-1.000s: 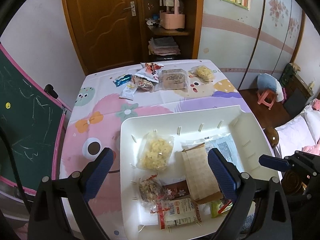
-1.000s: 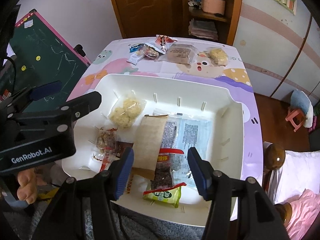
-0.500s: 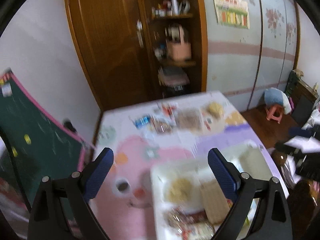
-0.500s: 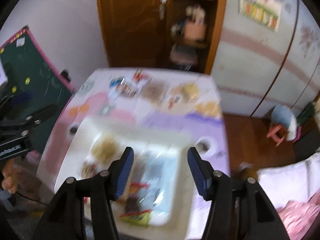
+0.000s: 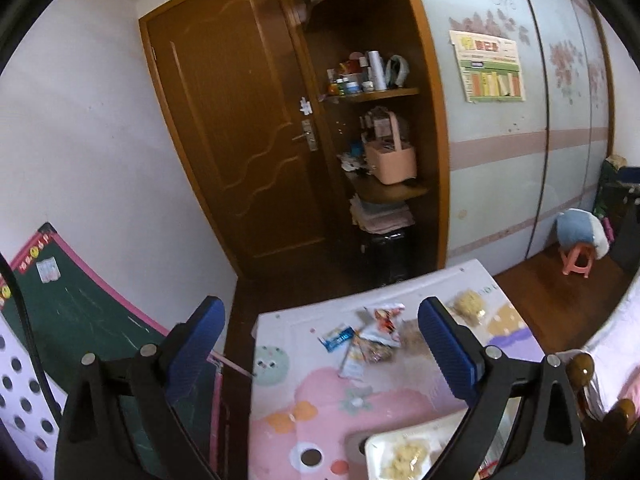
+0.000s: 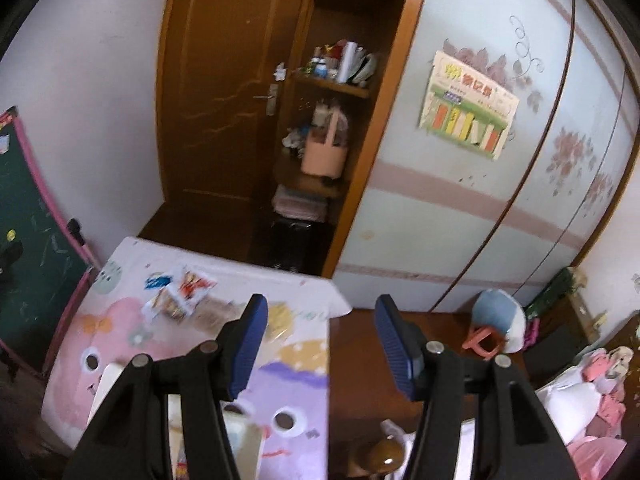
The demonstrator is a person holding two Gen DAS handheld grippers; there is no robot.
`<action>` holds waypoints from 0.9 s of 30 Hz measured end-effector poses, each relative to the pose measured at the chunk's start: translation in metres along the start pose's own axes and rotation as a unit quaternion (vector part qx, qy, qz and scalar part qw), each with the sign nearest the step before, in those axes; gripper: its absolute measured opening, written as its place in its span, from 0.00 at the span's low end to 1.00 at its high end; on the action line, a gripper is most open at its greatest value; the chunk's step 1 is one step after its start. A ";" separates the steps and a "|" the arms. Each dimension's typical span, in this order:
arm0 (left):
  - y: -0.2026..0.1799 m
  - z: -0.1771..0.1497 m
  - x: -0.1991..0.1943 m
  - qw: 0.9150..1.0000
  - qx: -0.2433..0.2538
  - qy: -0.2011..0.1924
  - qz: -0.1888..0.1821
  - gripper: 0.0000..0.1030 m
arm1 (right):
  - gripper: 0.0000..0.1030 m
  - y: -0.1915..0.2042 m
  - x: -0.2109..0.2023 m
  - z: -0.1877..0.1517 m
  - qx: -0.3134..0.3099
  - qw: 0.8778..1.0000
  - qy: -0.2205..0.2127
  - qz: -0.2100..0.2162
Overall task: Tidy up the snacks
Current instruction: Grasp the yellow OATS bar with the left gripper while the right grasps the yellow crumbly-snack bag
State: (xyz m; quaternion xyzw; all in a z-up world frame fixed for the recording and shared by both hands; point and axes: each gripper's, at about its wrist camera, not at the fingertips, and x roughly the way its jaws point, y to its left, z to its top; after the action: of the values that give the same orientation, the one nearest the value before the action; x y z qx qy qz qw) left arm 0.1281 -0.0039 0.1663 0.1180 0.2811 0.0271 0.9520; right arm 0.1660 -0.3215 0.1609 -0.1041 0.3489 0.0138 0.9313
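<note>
Several loose snack packets (image 5: pixel 370 338) lie at the far end of the cartoon-print table (image 5: pixel 320 404); they also show in the right wrist view (image 6: pixel 176 294). The white tray (image 5: pixel 400 454) holds a yellow snack bag at the bottom edge of the left wrist view, and only a corner of the tray (image 6: pixel 106 380) shows in the right wrist view. My left gripper (image 5: pixel 320 350) is open and empty, raised and tilted up toward the door. My right gripper (image 6: pixel 320 348) is open and empty, raised over the table's right edge.
A green chalkboard (image 5: pixel 80 312) leans at the table's left. A wooden door (image 5: pixel 240 120) and shelf unit (image 5: pixel 376 140) stand behind. A pink stool (image 6: pixel 486 340) with a blue cushion stands on the floor at right. Bedding (image 6: pixel 592 400) lies at the right.
Both grippers have lifted and tilted up away from the tray. The tray has slid to the bottom of both views, and the door and wardrobe now fill them. Both stay open.
</note>
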 end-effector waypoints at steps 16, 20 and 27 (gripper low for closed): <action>0.002 -0.018 0.258 0.982 0.027 0.187 0.029 0.99 | 0.55 0.005 0.252 0.000 0.049 0.985 0.158 0.045; -0.002 -0.057 0.322 0.971 0.033 0.234 0.035 0.99 | 0.55 0.022 0.315 -0.030 0.061 0.976 0.199 0.063; -0.018 -0.137 0.392 0.947 0.052 0.318 0.003 0.99 | 0.55 0.040 0.392 -0.081 0.083 0.960 0.251 0.097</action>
State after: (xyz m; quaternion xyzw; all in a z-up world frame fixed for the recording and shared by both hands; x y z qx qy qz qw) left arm 0.3830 0.0540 -0.1571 0.1537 0.5702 0.0513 0.8054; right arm 0.4066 -0.3174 -0.1618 0.0083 0.5794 0.0488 0.8135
